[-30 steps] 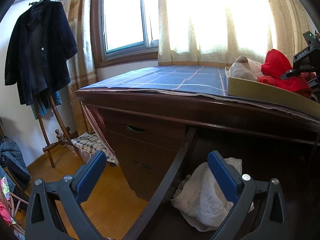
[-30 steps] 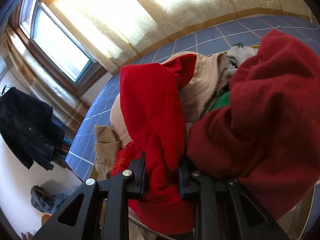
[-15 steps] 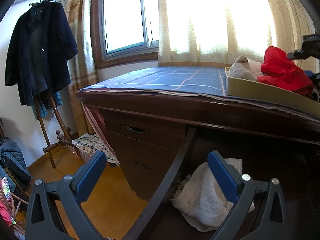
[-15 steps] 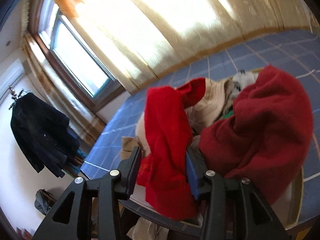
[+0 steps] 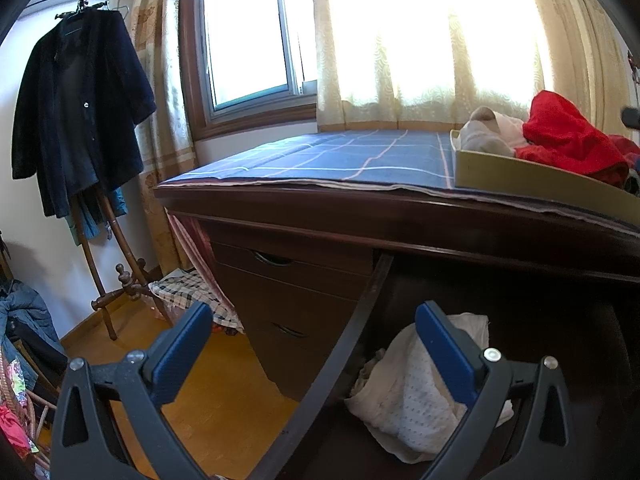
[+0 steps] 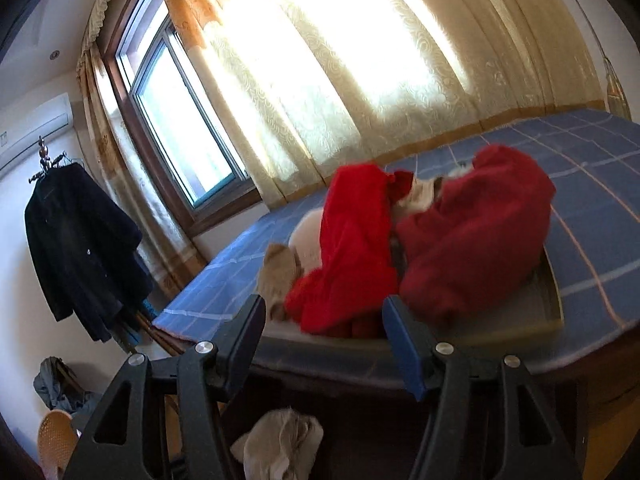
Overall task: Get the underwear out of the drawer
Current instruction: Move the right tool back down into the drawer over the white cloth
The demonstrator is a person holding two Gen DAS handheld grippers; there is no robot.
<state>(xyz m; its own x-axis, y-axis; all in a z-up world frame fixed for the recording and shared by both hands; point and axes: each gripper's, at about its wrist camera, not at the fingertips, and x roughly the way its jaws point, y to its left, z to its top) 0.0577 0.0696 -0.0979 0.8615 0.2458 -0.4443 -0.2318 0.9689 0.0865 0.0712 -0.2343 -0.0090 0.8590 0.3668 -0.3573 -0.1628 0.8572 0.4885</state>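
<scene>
A white piece of underwear (image 5: 416, 400) lies crumpled in the open dark wooden drawer (image 5: 352, 344) under the desk top. My left gripper (image 5: 312, 320) hangs open just in front of it, with nothing between its blue pads. On the desk stands a yellowish tray (image 6: 554, 292) heaped with clothes. A bright red piece of underwear (image 6: 356, 248) lies in it beside a dark red garment (image 6: 472, 232). My right gripper (image 6: 325, 312) is open a short way in front of the tray; its jaws have just been opening and the pads touch nothing.
A blue checked cloth (image 5: 360, 156) covers the desk top. Closed drawers (image 5: 288, 280) sit left of the open one. A dark coat (image 5: 76, 120) hangs on a wooden stand at the far left, over a wooden floor (image 5: 208, 392). A curtained window is behind the desk.
My right gripper has let go of the bright red underwear, which now rests in the tray, and has drawn back from it. The left gripper has not moved.
</scene>
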